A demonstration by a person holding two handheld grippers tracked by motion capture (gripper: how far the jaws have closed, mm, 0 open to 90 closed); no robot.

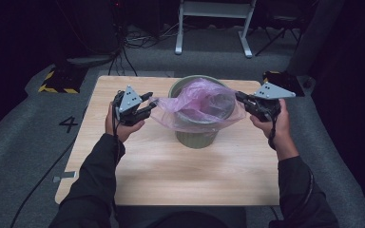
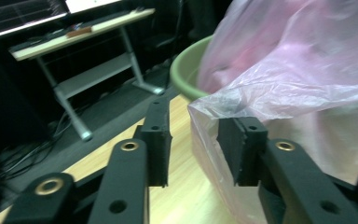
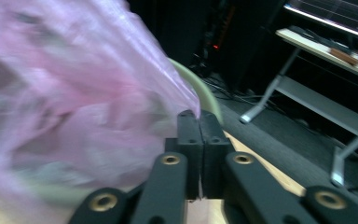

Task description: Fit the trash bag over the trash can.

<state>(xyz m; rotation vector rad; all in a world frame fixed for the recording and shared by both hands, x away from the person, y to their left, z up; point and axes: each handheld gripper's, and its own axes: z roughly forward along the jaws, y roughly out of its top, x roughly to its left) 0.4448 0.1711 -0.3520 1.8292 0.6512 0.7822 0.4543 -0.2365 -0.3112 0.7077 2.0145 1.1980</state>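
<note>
Right gripper [image 3: 199, 122] is clamped on the pink bag's [image 1: 197, 102] right edge. Left gripper [image 2: 193, 140] gapes, left edge just right of its jaws over the green bin [image 1: 195, 135].

Light fell from above onto the tabletop [image 1: 171, 175], which stood bright while the surrounding floor and room sank into near black. The pink plastic bag [image 1: 199, 102] caught a soft sheen. In the right gripper view the bag [image 3: 65, 102] was smeared by motion blur; in the left gripper view it [image 2: 298, 79] was sharper, though the nearest fingers [image 2: 157, 140] looked soft.
</note>
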